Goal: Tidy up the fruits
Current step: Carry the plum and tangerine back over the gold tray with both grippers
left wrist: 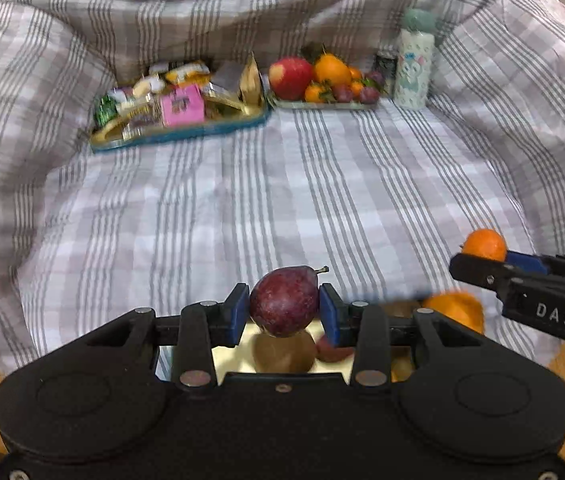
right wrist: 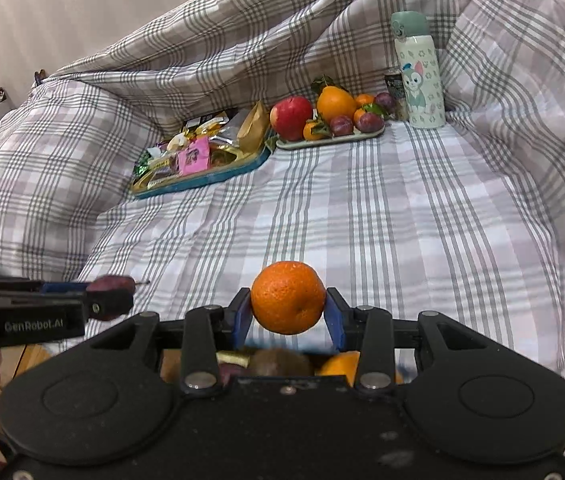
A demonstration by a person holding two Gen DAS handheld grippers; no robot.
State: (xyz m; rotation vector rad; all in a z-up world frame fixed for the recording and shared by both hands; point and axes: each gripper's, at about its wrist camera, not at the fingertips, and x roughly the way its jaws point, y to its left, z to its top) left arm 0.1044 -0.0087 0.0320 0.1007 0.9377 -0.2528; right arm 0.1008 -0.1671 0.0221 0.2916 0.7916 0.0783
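My left gripper (left wrist: 284, 308) is clamped on a dark red plum (left wrist: 284, 300), its blue pads (left wrist: 238, 312) pressing the fruit from both sides, stem tipped up to the right. My right gripper (right wrist: 288, 310) is closed on a mandarin (right wrist: 288, 297), held the same way between its blue pads (right wrist: 334, 318). From the left wrist view the right gripper shows at the right edge with the mandarin at its tip; from the right wrist view the left gripper reaches in from the left edge with the plum only a dark blur at its end. Just under my fingers, half hidden by the gripper bodies, lie more fruit, too blurred to name beyond something orange (left wrist: 458, 310) and something brown (left wrist: 284, 350). Beyond stretches a checked cloth (left wrist: 322, 184), rumpled into folds at the back. At its far side sits a tray (right wrist: 330, 139) holding a red apple (right wrist: 292, 117), an orange (right wrist: 336, 103), small mandarins and plums. Touching its left end is a blue-rimmed tray (right wrist: 202, 182) heaped with wrapped snacks (right wrist: 192, 156). To the right of the fruit tray stands an upright bottle (right wrist: 420, 76) with a pale green cap and a cartoon cat, and a dark can (right wrist: 394, 84) sits between the two.
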